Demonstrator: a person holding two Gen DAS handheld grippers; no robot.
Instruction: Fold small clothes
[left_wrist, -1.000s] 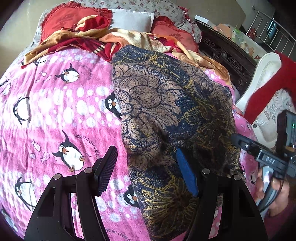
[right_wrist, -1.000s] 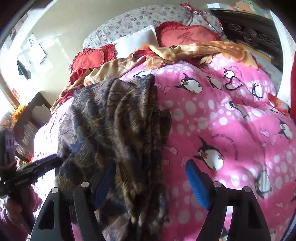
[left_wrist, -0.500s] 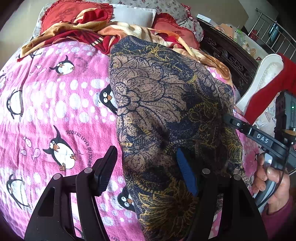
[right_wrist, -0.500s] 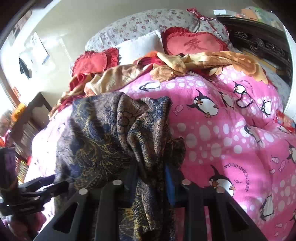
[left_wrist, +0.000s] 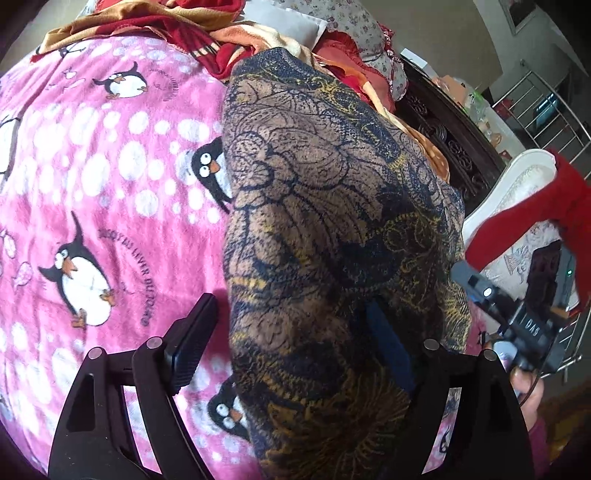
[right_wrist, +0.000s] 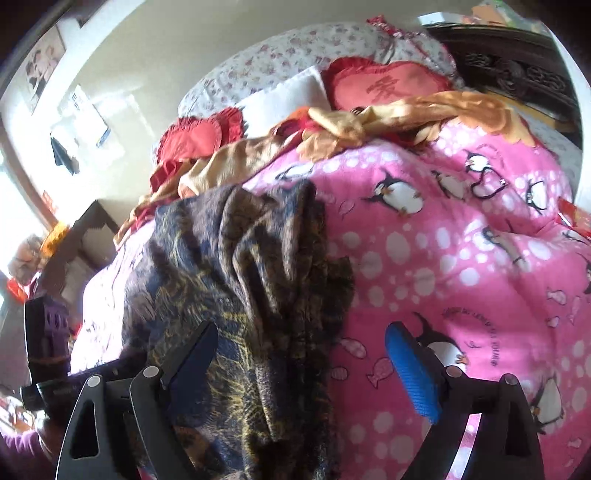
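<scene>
Two grippers over one pink penguin blanket (left_wrist: 110, 192). Left gripper (left_wrist: 291, 343) jaws opening, one dark patterned garment (left_wrist: 332, 221) between them, pads not pressing. Right gripper (right_wrist: 310, 365) jaws opening, bunched garment edge between, unclamped. Garment lies lengthwise on blanket. Two red heart cushions (right_wrist: 388, 86) beyond blanket's far end, one white pillow between them.

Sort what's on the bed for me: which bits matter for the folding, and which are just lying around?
For the job:
patterned dark garment
left tool, opening
right tool, opening

Lying about:
penguin blanket
red heart cushion
orange throw
floral pillow
</scene>
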